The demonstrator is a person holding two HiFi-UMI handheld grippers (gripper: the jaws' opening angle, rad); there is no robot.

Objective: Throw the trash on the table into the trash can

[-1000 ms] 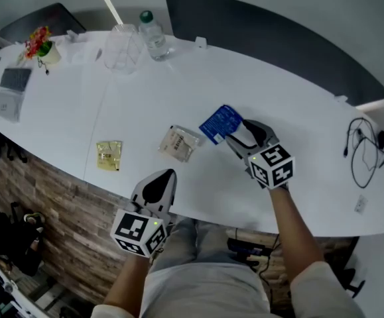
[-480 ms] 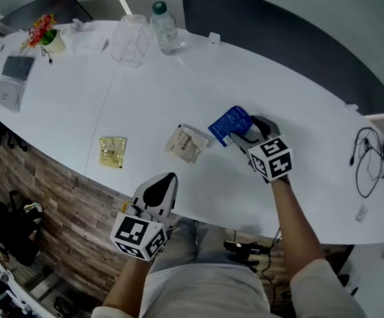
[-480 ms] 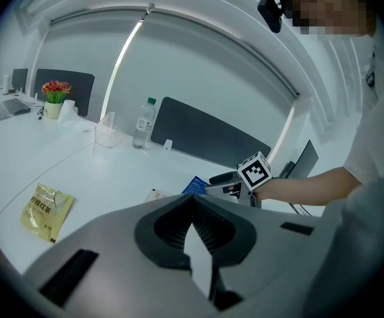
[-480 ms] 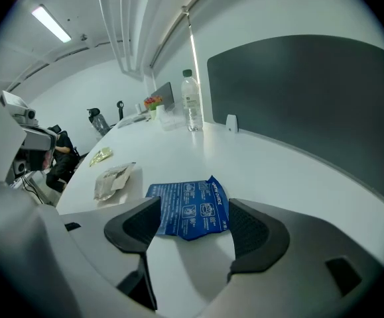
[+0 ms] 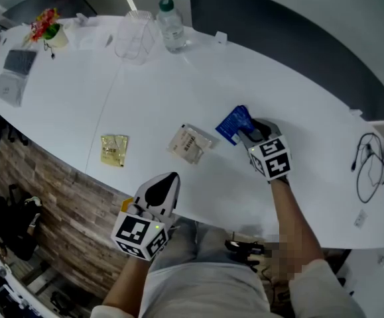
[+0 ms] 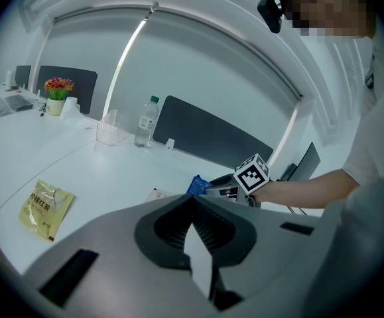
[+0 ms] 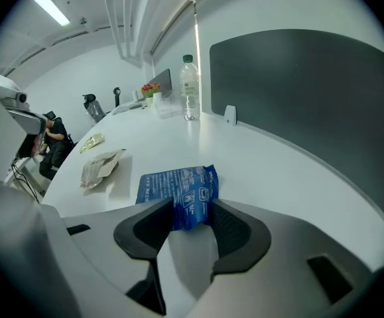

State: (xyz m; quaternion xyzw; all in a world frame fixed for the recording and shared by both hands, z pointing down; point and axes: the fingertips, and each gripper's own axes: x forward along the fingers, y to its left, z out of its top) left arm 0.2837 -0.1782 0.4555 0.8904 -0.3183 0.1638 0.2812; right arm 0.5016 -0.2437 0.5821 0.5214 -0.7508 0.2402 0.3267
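The blue packet (image 7: 177, 185) sticks straight out in front of the right gripper (image 7: 192, 209), whose jaws are closing on its near end.

A long white table (image 5: 298, 105) curves across the room. Near its front edge lie a yellow packet (image 5: 114, 150), a crumpled wrapper (image 5: 192, 142) and a blue packet (image 5: 235, 124). A water bottle (image 5: 172, 25), a clear container (image 5: 134, 37) and potted flowers (image 5: 46, 32) stand along the far side.

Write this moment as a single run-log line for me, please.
right gripper: jaws closing on blue packet | left gripper: shut, empty | silver wrapper, yellow sachet: lying on table | trash can: not in view
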